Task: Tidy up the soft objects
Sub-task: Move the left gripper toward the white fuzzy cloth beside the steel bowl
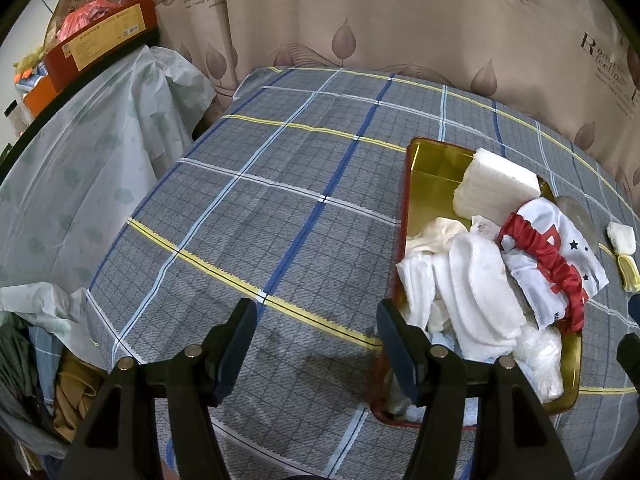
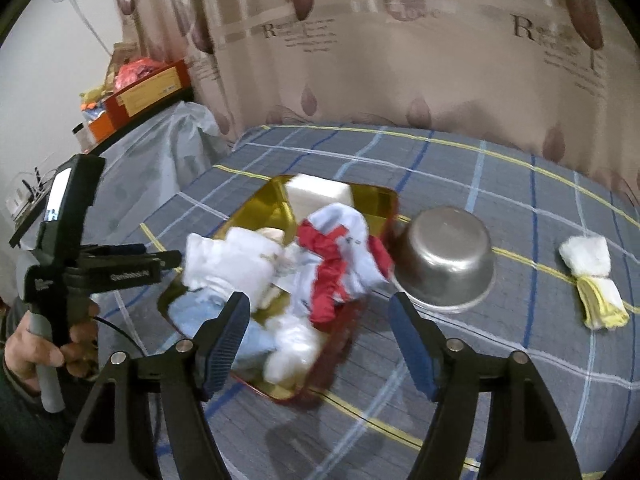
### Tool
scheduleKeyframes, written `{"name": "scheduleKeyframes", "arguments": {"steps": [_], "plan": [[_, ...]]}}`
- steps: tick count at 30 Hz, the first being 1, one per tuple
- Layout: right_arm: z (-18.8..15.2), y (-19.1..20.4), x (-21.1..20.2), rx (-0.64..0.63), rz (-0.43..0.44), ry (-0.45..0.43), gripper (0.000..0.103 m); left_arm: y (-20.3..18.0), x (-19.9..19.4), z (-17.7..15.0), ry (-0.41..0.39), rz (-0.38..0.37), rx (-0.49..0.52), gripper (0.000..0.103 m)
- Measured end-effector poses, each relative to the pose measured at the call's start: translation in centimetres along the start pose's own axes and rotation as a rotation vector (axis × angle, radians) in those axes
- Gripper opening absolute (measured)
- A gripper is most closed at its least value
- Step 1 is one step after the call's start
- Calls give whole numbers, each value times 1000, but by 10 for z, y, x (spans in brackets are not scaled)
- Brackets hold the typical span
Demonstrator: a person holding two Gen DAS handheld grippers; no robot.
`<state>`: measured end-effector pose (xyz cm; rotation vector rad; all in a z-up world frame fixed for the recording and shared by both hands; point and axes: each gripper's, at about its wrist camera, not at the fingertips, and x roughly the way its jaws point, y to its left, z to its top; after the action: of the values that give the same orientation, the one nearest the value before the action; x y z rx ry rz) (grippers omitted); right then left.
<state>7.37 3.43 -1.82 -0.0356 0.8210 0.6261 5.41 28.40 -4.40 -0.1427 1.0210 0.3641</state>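
Left gripper (image 1: 316, 344) spread, nothing between jaws, over bare plaid cloth (image 1: 256, 216) at bottom centre. Right gripper (image 2: 320, 332) spread, empty. Gold tray (image 2: 260, 204) heaped with soft cloths (image 2: 332, 264) just beyond, centre frame. Steel bowl (image 2: 448, 260) right of tray. Folded white-yellow cloth (image 2: 592, 276) far right.

tray (image 2: 276, 196): cloths (image 2: 240, 264) inside | bowl (image 2: 448, 260): right of tray | folded towels (image 2: 592, 280): right of bowl
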Motion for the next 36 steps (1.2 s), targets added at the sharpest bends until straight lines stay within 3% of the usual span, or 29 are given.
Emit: {"name": "scheduleKeyframes", "arguments": {"steps": [19,36], "plan": [[-29,-96,-28,132,-174,14,69,-17,-12,-1,-41,-4,48,64],[-59,-181,-74,161,-391,-6,72,-119,-39,-6,-86,-136,294,64]]}}
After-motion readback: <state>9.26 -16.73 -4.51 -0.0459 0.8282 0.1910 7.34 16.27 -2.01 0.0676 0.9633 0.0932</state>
